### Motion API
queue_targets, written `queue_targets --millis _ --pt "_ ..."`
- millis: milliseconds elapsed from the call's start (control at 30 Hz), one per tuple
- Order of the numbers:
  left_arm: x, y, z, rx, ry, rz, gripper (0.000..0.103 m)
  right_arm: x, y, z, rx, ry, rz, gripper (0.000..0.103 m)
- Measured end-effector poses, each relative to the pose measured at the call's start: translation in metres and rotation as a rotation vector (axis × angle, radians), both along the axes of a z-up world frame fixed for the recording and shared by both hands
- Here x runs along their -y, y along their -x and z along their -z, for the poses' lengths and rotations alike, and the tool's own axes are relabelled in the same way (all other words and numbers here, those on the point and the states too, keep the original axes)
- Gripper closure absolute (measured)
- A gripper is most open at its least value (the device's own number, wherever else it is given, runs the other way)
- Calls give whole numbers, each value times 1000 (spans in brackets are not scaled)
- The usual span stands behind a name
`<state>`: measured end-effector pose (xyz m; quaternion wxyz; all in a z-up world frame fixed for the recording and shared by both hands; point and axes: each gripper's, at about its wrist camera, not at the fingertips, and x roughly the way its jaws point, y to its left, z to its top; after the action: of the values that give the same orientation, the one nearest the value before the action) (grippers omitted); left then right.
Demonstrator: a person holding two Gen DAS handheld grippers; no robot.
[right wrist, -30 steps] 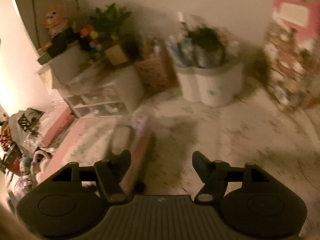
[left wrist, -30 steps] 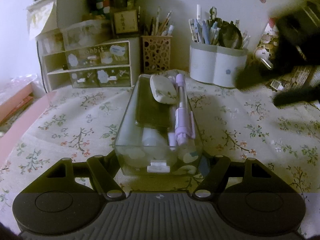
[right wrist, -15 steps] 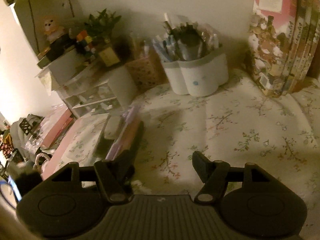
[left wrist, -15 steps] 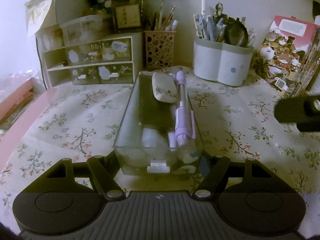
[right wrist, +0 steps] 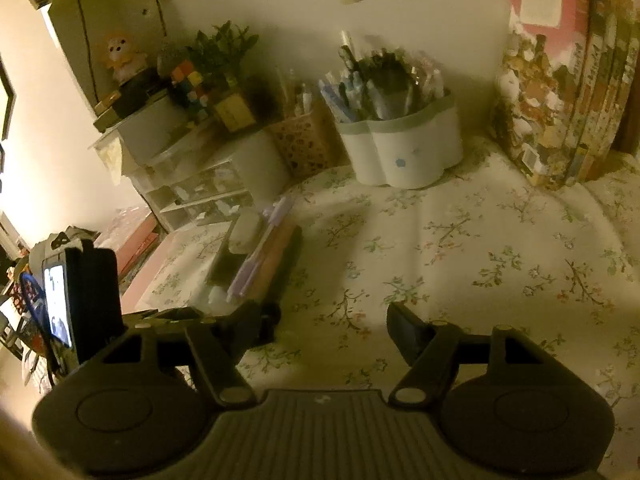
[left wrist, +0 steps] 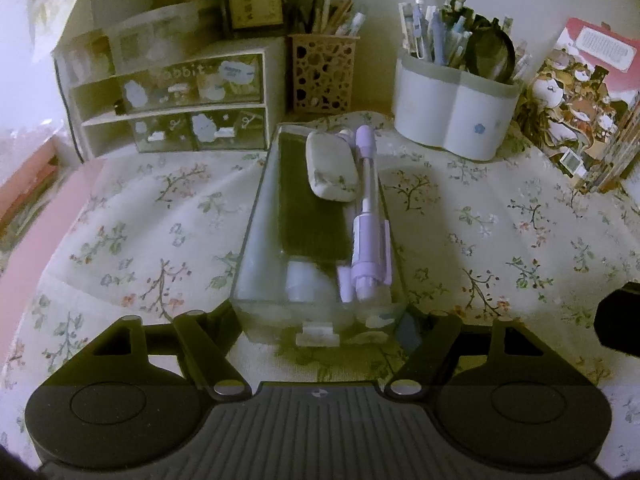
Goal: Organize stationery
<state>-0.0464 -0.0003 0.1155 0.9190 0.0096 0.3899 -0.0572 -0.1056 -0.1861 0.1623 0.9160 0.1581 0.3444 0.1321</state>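
Left wrist view: our left gripper [left wrist: 320,320] is opening, jaws flanking the clear pencil case's [left wrist: 256,240] near end; our right gripper [right wrist: 324,320] is spread over bare tablecloth [right wrist: 480,248] right of it

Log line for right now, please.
left gripper: opening, clear pencil case between fingers | right gripper: open, empty | case on tablecloth

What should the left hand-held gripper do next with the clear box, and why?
Probably back straight off the clear box. The left hand-held gripper has its jaws opening, one finger either side of the box's near end, and the box sits flat on the tablecloth with the purple pen and eraser inside. Pulling straight back should avoid nudging it.
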Motion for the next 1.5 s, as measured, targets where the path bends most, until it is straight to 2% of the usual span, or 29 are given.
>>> queue_targets --millis 367,500,567,700,800,1033,1500 --pt "-10 33 -27 67 -10 -51 16 -5 14 -16 65 18 -27 28" --pt "-12 45 -39 95 -22 -66 15 -8 19 -22 94 7 -48 23" --pt "-10 52 -44 105 -54 -72 15 -10 21 -24 99 14 -50 20" --pt "-13 73 -52 131 -86 -48 5 -8 30 -26 116 26 -67 13" --pt "-17 93 -62 176 -91 -75 5 -4 43 -29 156 16 -102 10" --pt "-22 124 -91 247 -49 -126 5 -11 56 -42 196 52 -115 10" --pt "-9 157 -131 278 -62 -131 5 3 77 -68 204 62 -55 10"
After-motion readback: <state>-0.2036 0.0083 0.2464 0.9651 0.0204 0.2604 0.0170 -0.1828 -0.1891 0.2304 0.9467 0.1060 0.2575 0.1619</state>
